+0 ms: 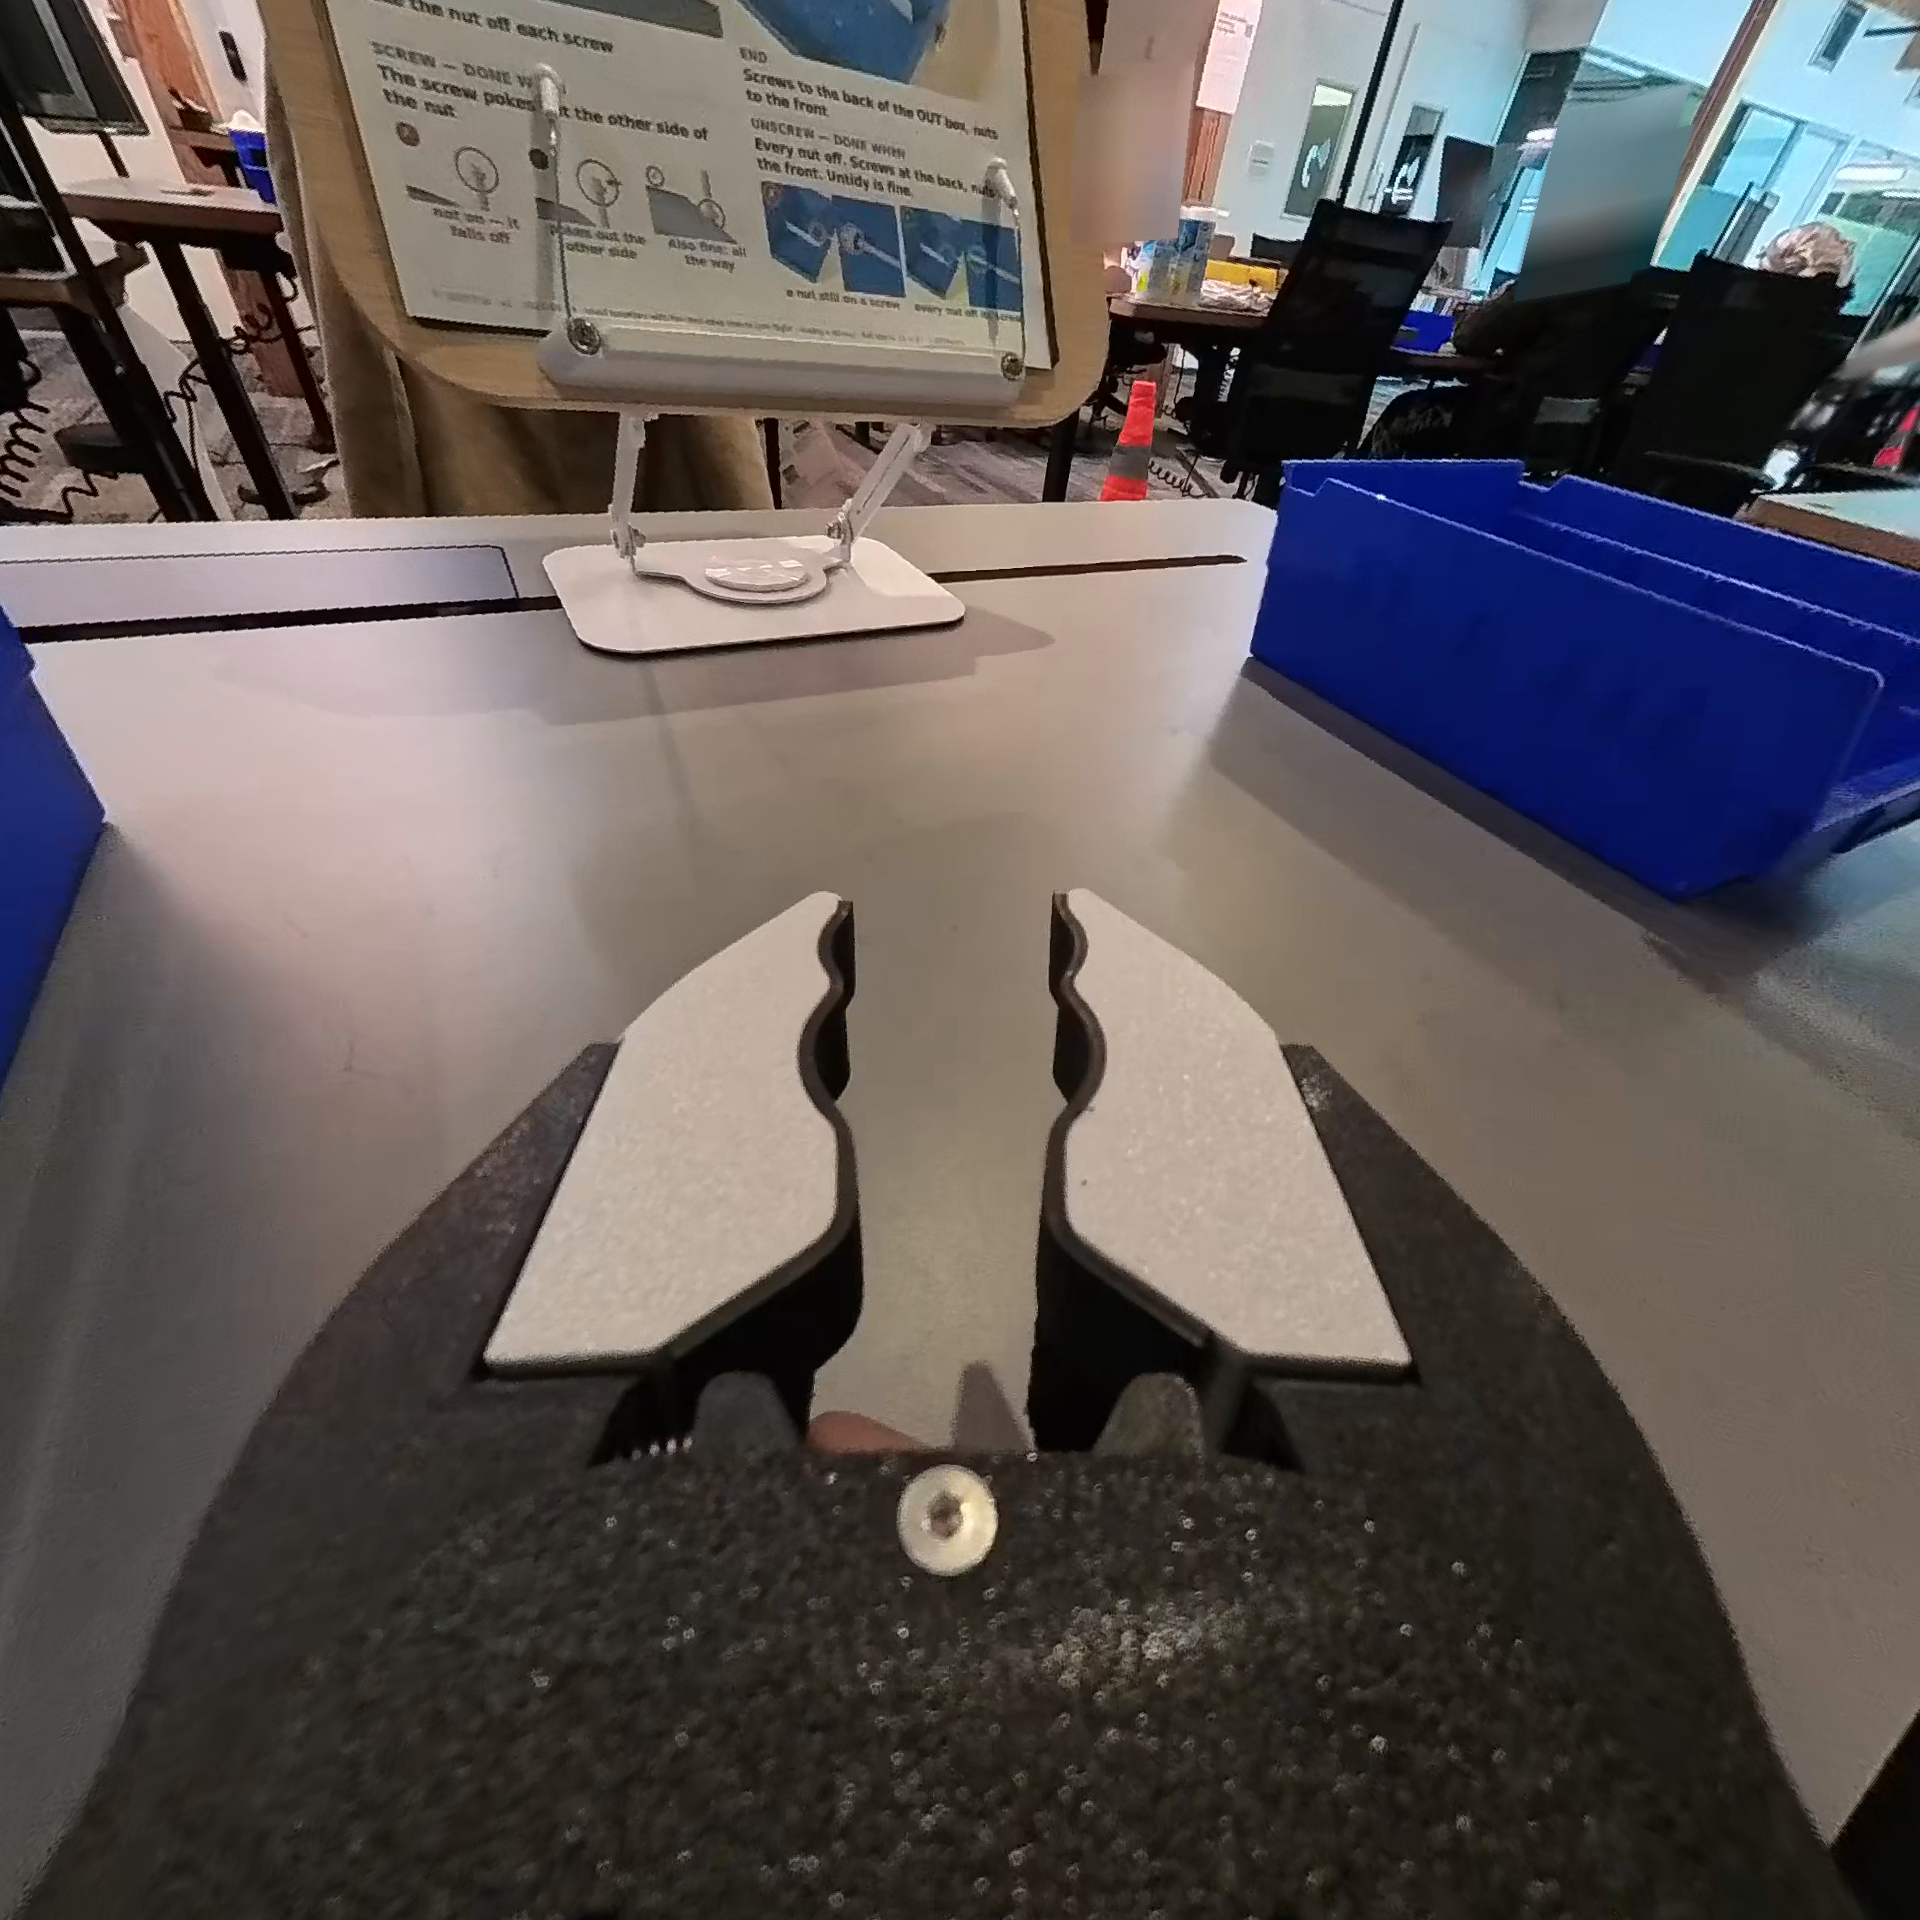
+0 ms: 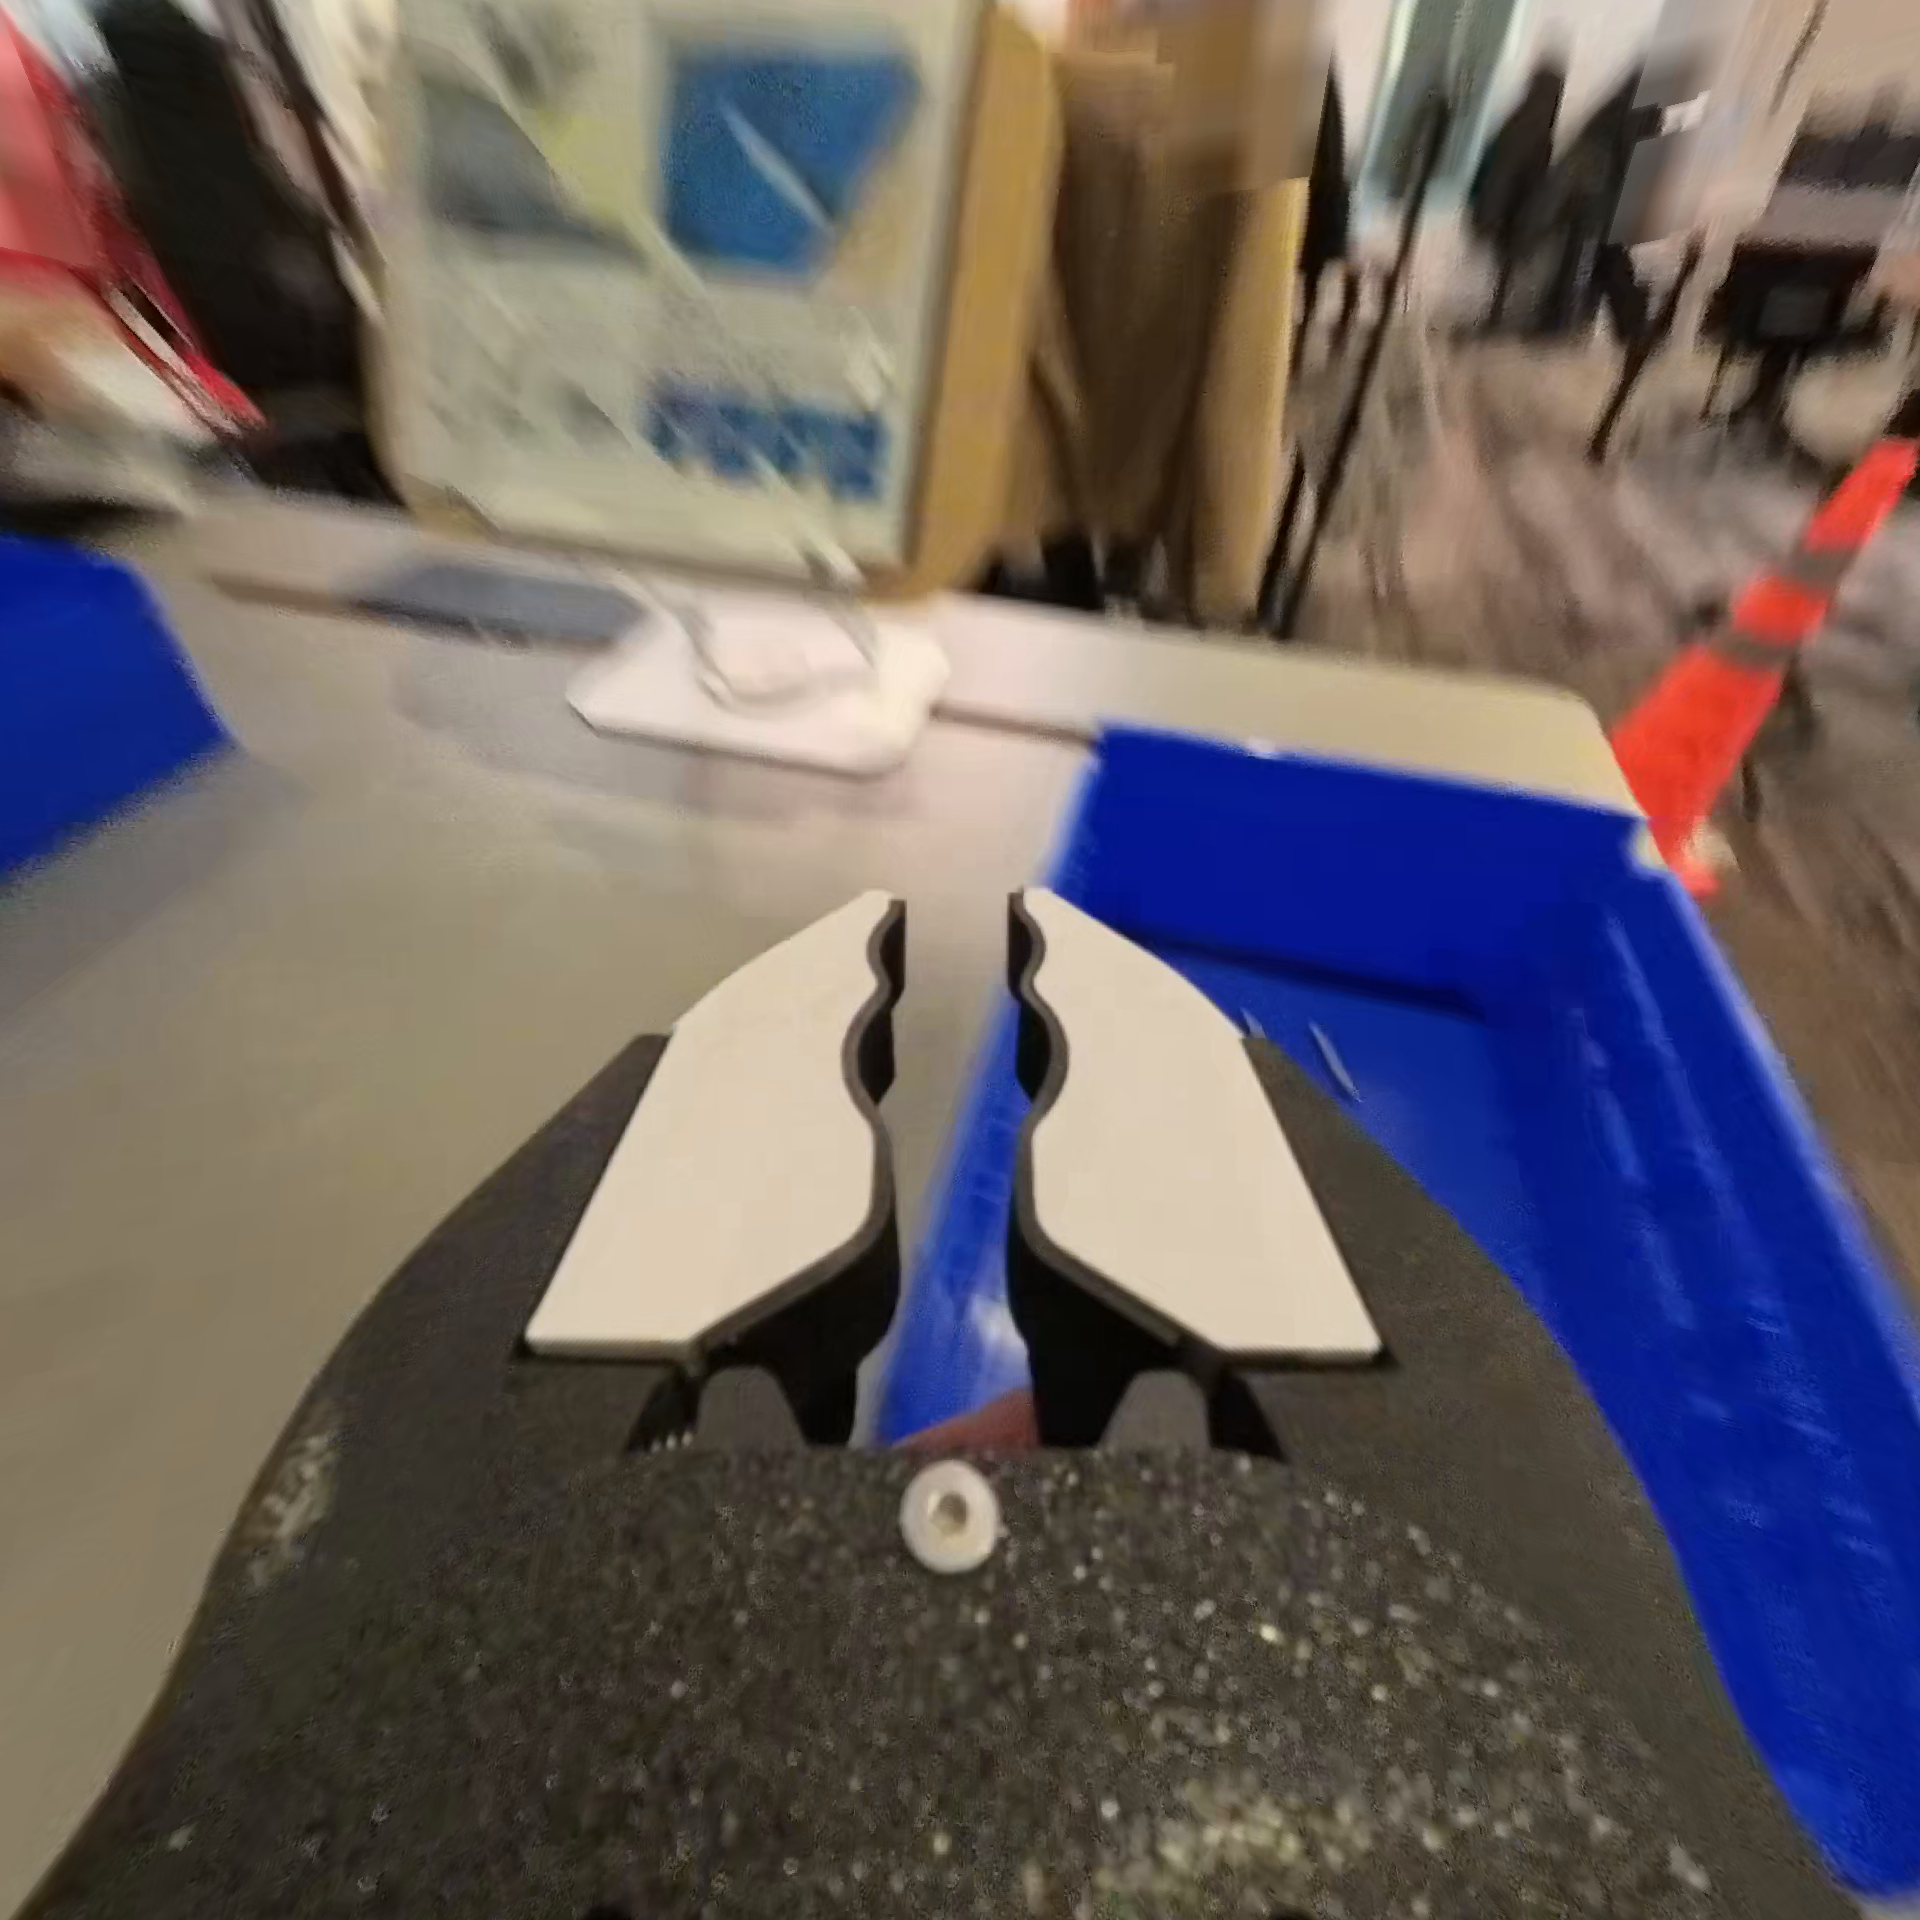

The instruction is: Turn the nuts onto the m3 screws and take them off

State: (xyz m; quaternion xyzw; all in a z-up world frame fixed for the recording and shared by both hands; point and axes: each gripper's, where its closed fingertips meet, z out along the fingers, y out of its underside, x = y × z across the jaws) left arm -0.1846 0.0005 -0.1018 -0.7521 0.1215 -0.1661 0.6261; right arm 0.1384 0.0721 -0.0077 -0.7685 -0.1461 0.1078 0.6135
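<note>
My left gripper [image 1: 954, 935] and right gripper [image 2: 958, 925] both gape empty over grey table [image 1: 520, 883]; blue bin [image 2: 1558, 935] at right edge; office behind.

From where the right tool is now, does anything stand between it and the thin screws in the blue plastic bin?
Nothing visible does. The right tool is open and empty above the near left wall of the blue plastic bin. The thin metal screws lie on the bin floor just right of the fingers, with open space above them. The view is blurred.

The right tool [image 2: 956, 914], fingers apart and empty, hangs over the blue bin's [image 2: 1351, 862] near wall.
</note>
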